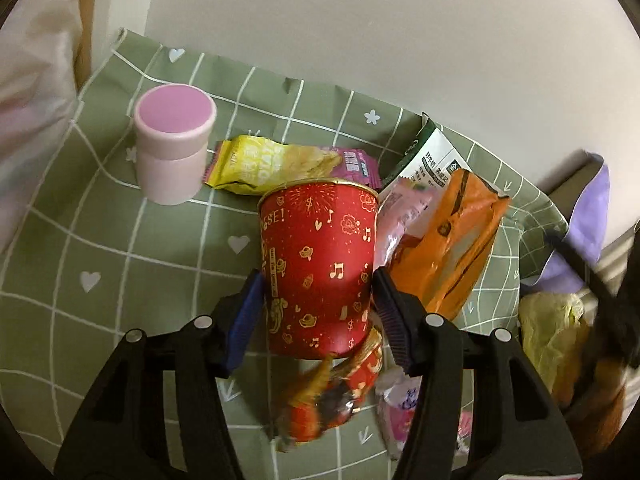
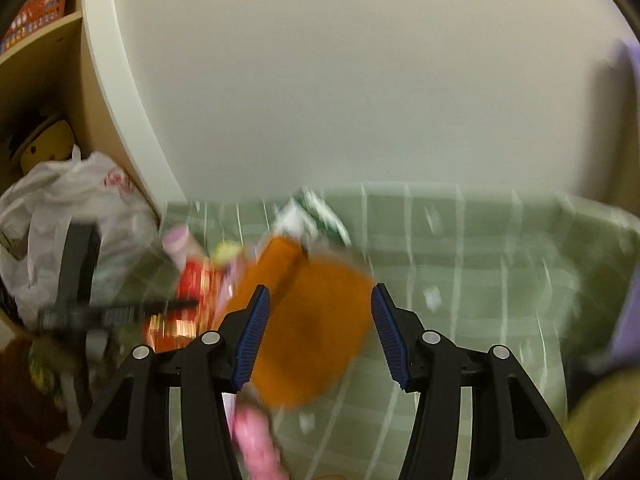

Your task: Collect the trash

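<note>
Landmark for all positions: the red paper cup (image 1: 320, 268).

Desk (image 1: 104, 248) was covered in a green grid-print cloth and backed against a pale wall; the trash sat clustered on it around the cup, probably so both hands could reach it.

White plastic bag (image 2: 76, 216) hung off the desk's edge, well to the cup's left in the right wrist view (likely the collection bag, judging from the task; its mouth could not be made out).

Orange packet (image 1: 448, 240) leaned against the cup's right side. In the right wrist view it lay between the fingers of the right gripper (image 2: 318, 328), which stood apart and touching nothing; the frame was heavily blurred.

Red cup stood upright, with the left gripper (image 1: 318, 312) straddling its lower half. Its pads looked pressed to both walls, so I judged it clamped low for a stable lift.

Pink lidded jar (image 1: 172, 152) stood up-left of the cup, apart from it (possibly not trash).

Yellow wrapper (image 1: 260, 164) lay just behind the cup, a green-and-white pouch (image 1: 428, 156) behind-right.

Crumpled red-gold wrapper (image 1: 336, 396) lay under the cup's near edge.
</note>
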The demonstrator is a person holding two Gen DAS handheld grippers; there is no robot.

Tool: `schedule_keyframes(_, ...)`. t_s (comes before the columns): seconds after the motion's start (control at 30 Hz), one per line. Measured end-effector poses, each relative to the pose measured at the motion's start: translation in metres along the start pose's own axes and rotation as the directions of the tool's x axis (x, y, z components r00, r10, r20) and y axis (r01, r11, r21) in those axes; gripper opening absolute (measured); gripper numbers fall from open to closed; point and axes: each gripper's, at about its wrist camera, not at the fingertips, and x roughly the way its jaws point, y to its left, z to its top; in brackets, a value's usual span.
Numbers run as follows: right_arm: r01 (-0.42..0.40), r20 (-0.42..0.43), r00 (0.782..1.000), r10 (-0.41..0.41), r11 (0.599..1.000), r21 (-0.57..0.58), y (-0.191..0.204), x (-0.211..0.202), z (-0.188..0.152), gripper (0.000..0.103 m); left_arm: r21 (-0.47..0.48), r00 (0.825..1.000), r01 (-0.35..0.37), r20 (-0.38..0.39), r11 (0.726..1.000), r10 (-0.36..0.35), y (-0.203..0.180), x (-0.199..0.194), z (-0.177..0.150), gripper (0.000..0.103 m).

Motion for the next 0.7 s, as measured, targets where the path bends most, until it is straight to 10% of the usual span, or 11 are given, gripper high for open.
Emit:
schedule_keyframes(0.53, -0.093, -0.166, 0.974, 0.154, 0.939, 0.330, -0.033, 0.123, 0.007, 0.049, 0.052, 0.993, -0.086, 0.090, 0.995, 0.081, 0.012, -0.043, -0.005, 0.055)
schedule_keyframes(0.7, -0.200, -0.168, 0.952, 0.257, 0.934, 0.295, -0.018, 0.110, -0.007, 0.014, 0.045, 0.993, -0.093, 0.081, 0.995, 0.089, 0.013, -0.041, -0.008, 0.055)
